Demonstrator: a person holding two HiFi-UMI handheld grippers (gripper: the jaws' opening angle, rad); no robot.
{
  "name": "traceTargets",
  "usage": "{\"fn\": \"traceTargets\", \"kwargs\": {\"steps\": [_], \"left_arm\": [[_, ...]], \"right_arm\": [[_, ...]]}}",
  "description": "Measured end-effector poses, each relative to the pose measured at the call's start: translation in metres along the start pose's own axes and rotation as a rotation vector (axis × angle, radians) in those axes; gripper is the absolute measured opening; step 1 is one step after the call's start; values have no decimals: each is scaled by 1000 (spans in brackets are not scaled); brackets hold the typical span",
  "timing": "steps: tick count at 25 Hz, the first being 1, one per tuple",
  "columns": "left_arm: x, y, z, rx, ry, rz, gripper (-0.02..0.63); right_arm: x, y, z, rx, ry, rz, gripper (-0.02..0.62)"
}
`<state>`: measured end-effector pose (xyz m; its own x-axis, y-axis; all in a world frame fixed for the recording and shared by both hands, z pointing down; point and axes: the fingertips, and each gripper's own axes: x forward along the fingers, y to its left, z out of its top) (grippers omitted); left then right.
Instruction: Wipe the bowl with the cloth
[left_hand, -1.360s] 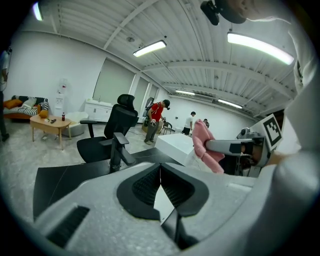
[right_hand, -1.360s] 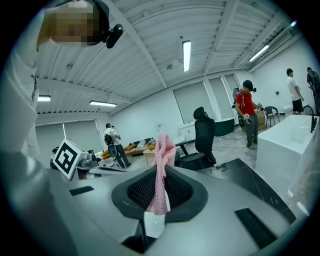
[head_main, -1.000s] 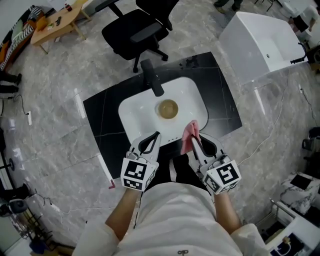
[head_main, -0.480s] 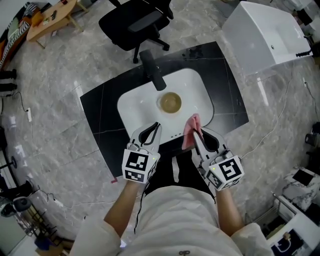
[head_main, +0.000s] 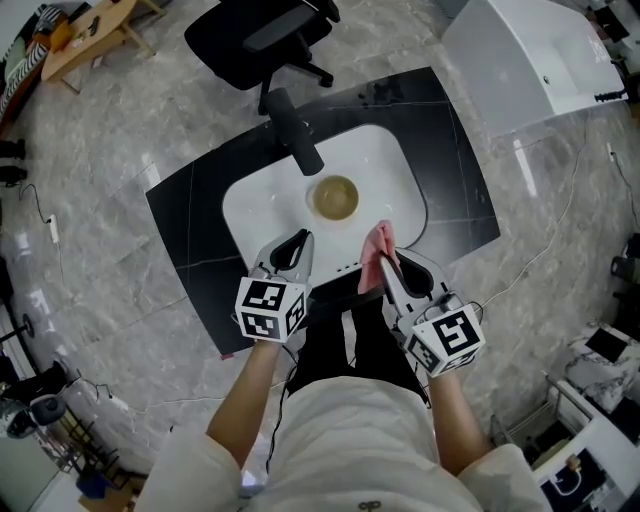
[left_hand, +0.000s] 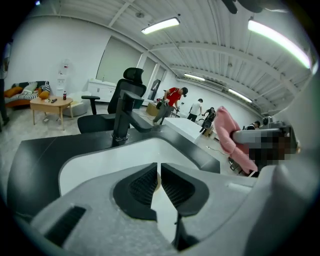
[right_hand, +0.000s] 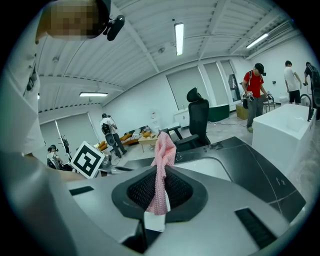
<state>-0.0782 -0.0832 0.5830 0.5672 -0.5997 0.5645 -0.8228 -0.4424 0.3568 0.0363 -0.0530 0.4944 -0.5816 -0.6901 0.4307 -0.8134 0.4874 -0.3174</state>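
Both have dropped: left gripper (head_main: 293, 243) closed and empty, right gripper (head_main: 384, 264) clamping the pink cloth (head_main: 378, 243) (steady the bowl (head_main: 335, 197) before wiping).

Grey marble floor (head_main: 100, 200), black office chair (head_main: 265, 35), low wooden table (head_main: 90, 35), ribbed white ceiling, strip lights (left_hand: 160, 26)

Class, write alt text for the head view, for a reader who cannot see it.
Seen from above, a person stands at a white sink with a brown bowl in it. At its near edge the right gripper grips a pink cloth; the left gripper is shut and empty.
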Motion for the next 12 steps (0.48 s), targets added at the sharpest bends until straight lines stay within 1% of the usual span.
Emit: {"fn": "traceTargets", "kwargs": {"steps": [4, 8, 12], "left_arm": [[17, 8, -16, -54, 34, 5, 14], [36, 16, -36, -108, 90, -2, 15], [51, 25, -47, -164, 117, 2, 17]], "right_arm": [[1, -6, -7, 13, 9, -8, 29], [4, -10, -12, 26, 16, -12, 29], [8, -13, -16, 39, 18, -13, 29]]}}
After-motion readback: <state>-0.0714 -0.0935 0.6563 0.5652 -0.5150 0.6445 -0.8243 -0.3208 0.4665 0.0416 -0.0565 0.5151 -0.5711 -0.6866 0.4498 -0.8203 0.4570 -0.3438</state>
